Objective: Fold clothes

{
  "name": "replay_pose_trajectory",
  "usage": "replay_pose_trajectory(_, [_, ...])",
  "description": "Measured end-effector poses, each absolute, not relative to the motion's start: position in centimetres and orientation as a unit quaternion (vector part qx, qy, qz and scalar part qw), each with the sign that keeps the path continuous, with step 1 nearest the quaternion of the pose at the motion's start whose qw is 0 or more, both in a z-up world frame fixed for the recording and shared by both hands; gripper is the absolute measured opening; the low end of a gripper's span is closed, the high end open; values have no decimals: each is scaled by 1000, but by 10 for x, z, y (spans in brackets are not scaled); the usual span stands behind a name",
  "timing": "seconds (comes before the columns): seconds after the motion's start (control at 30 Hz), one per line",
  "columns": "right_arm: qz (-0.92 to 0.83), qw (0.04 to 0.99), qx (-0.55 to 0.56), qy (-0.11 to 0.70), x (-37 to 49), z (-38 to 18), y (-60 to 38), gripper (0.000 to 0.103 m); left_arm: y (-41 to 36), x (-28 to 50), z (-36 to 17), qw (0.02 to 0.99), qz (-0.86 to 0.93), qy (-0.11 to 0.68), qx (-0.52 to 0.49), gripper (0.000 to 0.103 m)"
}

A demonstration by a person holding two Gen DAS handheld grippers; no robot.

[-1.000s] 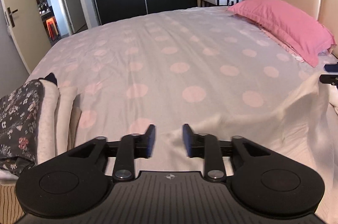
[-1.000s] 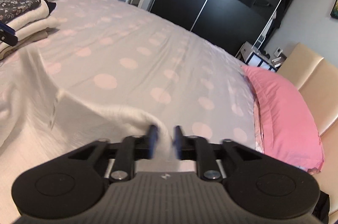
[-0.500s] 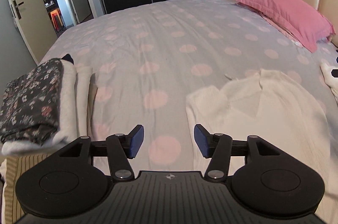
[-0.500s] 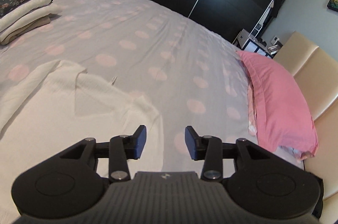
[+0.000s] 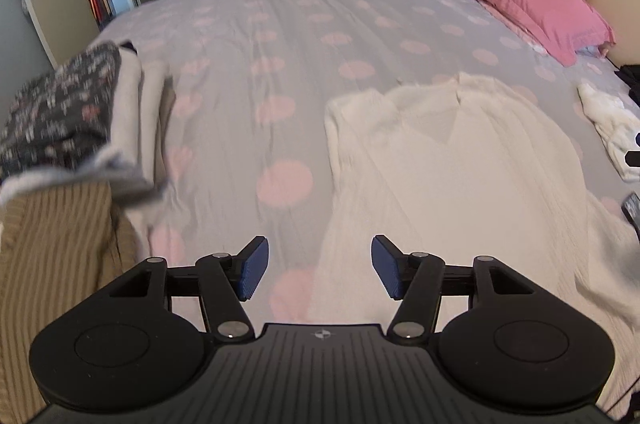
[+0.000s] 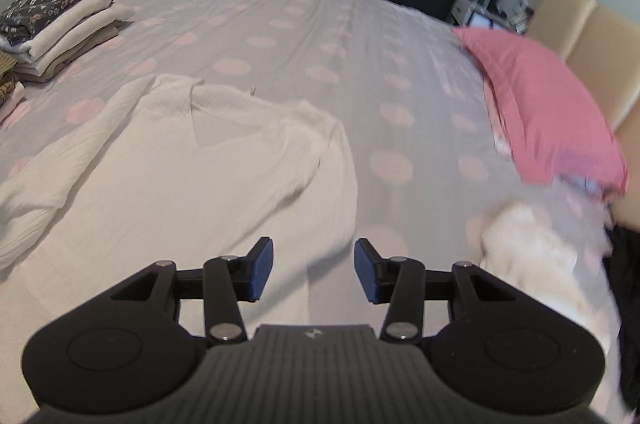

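Both the left gripper (image 5: 320, 272) and right gripper (image 6: 314, 270) are empty with jaws opening, above the white sweater (image 5: 452, 160) lying flat at two o'clock of the folded pile (image 5: 64, 112); judged risk: pinching the bedsheet (image 5: 280, 64) along with the knit.

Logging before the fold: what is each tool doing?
Left tool: opening, nothing between its jaws.
Right tool: opening, nothing between its jaws.

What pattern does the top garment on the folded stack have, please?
Dark with a small floral print; clearest in the right wrist view.
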State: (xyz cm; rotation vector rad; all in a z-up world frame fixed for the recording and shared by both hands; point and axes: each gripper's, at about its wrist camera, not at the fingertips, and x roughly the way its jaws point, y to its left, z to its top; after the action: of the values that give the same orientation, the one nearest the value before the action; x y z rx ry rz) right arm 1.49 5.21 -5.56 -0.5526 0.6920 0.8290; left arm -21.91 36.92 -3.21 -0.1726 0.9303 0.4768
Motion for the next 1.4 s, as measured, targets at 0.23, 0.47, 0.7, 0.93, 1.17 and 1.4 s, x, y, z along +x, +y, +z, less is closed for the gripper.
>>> replay_pose_trajectory(0.23, [373, 814, -267, 356, 6, -87, 30, 50, 356, -234, -75, 840, 224, 491, -48, 56])
replay_pose_trajectory(0.47, [374, 795, -278, 388, 9, -116, 19, 50, 359, -241, -101, 828, 219, 515, -41, 56])
replay_pose_trajectory(0.7, [368, 773, -289, 429, 12, -139, 11, 57, 370, -249, -130, 792, 232, 562, -50, 56])
replay_pose_trajectory(0.93, [351, 755, -267, 485, 22, -162, 3, 57, 371, -257, -152, 765, 225, 599, -80, 56])
replay_pose_trajectory(1.17, [354, 748, -236, 509, 20, -158, 8, 11, 365, -258, -154, 764, 206, 601, -115, 18])
replay_pose_trajectory(1.4, [320, 777, -229, 490, 24, -133, -1, 8, 372, -265, -125, 780, 216, 568, -147, 1])
